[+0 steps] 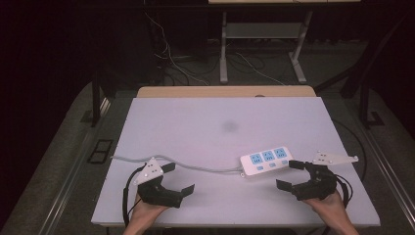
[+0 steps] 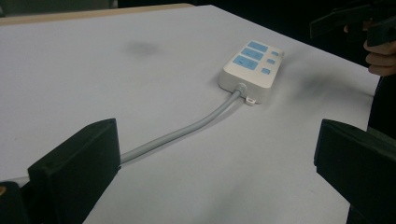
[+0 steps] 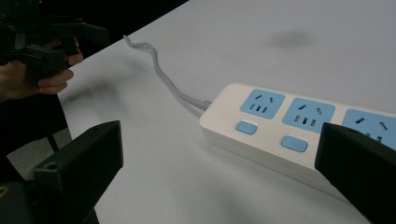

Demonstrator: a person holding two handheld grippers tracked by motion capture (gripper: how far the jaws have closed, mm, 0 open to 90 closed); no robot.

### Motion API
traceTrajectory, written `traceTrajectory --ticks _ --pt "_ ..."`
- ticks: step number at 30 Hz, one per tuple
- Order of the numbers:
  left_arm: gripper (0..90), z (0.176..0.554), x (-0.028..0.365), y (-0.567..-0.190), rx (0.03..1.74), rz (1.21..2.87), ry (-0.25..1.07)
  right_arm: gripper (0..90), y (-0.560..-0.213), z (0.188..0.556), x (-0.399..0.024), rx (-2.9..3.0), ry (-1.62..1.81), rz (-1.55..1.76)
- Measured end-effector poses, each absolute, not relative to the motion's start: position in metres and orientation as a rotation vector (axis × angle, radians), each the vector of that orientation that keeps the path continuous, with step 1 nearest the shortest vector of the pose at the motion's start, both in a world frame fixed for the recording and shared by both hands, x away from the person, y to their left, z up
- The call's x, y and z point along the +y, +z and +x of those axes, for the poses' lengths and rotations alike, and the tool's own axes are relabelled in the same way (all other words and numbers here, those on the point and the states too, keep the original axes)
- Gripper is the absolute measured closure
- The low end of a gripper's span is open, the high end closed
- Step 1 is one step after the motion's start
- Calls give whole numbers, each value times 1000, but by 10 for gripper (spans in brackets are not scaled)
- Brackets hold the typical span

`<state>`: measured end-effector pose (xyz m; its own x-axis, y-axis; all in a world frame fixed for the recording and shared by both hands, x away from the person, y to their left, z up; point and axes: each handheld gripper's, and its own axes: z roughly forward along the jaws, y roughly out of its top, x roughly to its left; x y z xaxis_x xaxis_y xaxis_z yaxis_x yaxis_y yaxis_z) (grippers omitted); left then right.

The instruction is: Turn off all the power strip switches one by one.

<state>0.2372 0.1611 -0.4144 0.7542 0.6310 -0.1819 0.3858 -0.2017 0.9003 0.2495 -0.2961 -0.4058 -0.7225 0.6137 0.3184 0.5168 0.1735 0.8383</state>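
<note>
A white power strip (image 1: 266, 161) with three blue sockets lies on the white table (image 1: 205, 122), right of centre near the front. Its grey cable (image 1: 195, 165) runs left across the table. My right gripper (image 1: 291, 175) sits just right of the strip, open, jaws wide with nothing between them; in the right gripper view the power strip (image 3: 280, 126) lies close ahead. My left gripper (image 1: 177, 178) rests at the front left, open and empty. In the left gripper view the cable (image 2: 187, 128) leads away to the power strip (image 2: 252, 65).
A wooden board edge (image 1: 225, 91) shows behind the white table. Beyond it stand a metal desk frame (image 1: 259, 44) and loose floor cables (image 1: 171, 58). A faint grey smudge (image 1: 229, 127) marks the table's middle.
</note>
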Motion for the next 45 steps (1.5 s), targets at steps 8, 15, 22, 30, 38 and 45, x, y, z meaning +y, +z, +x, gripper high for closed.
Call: traceTrajectory --ticks 8,15,22,30,38,45 --pt "0 238 161 -415 780 1834 272 8 -406 249 -297 2337 1608 1135" --pt "0 239 162 -415 787 1832 274 8 -407 249 -297 2347 1610 1139" --pt "0 240 162 -416 788 1832 276 8 -407 249 -297 2358 1605 1139" --pt "0 244 165 -417 803 1821 277 8 -407 249 -296 2378 1586 1146" --pt "0 247 167 -418 804 1829 273 8 -406 248 -293 2405 1540 1147" --pt "0 247 167 -418 801 1832 269 8 -402 249 -293 2432 1489 1146"
